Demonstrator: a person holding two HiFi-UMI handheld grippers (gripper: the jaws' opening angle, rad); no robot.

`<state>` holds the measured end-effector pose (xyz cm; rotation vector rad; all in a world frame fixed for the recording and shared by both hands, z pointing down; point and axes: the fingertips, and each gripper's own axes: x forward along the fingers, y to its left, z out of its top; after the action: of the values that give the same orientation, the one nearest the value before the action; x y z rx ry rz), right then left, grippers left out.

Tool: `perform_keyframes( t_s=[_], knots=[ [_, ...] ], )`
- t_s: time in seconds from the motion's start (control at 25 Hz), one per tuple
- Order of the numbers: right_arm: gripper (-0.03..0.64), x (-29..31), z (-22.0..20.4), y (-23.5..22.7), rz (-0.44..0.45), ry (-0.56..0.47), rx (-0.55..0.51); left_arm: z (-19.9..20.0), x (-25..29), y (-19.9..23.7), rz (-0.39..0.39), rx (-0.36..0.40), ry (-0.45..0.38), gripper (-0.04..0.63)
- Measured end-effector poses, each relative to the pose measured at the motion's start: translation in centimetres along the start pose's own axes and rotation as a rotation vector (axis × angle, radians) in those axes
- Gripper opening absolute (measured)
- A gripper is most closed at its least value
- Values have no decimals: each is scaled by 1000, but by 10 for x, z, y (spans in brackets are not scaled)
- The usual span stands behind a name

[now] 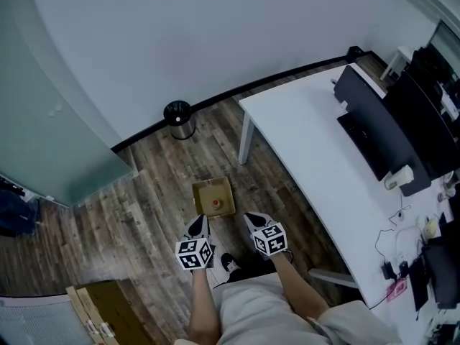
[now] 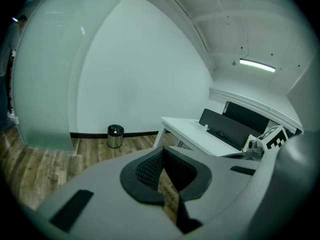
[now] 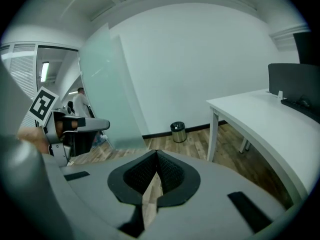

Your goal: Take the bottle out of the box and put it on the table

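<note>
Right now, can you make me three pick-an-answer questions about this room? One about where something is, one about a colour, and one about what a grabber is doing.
1. Where is the open brown cardboard box?
A. on a white table
B. on the wooden floor
C. inside a rubbish bin

2. What colour is the cap of the small bottle standing in the box?
A. red
B. blue
C. green

3. How are the jaws of the right gripper?
A. wide open
B. shut, with nothing between them
C. shut on the bottle

Answers:
1 B: in the head view the box sits on the floor planks, in front of both grippers.
2 A: a red spot tops the bottle inside the box.
3 B: in the right gripper view the two dark pads meet at their tips, and only floor shows beyond them.
</note>
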<state>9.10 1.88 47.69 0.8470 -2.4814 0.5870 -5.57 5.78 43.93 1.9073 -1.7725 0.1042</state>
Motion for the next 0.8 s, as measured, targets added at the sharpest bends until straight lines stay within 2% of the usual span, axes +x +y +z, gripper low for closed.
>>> perform_keyframes(
  t_s=[0.28, 0.44, 0.6, 0.8],
  knots=[
    [40, 18, -1, -5, 8, 43, -15, -3, 10, 27, 33, -73, -8, 15],
    [40, 40, -9, -14, 33, 99, -49, -14, 23, 44, 44, -74, 37, 15],
    [40, 65, -8, -37, 44, 146, -81, -24, 42, 66, 85, -111, 59, 15],
    [40, 114, 0, -65, 64, 179, -73, -39, 79, 90, 113, -142, 103, 15]
  ],
)
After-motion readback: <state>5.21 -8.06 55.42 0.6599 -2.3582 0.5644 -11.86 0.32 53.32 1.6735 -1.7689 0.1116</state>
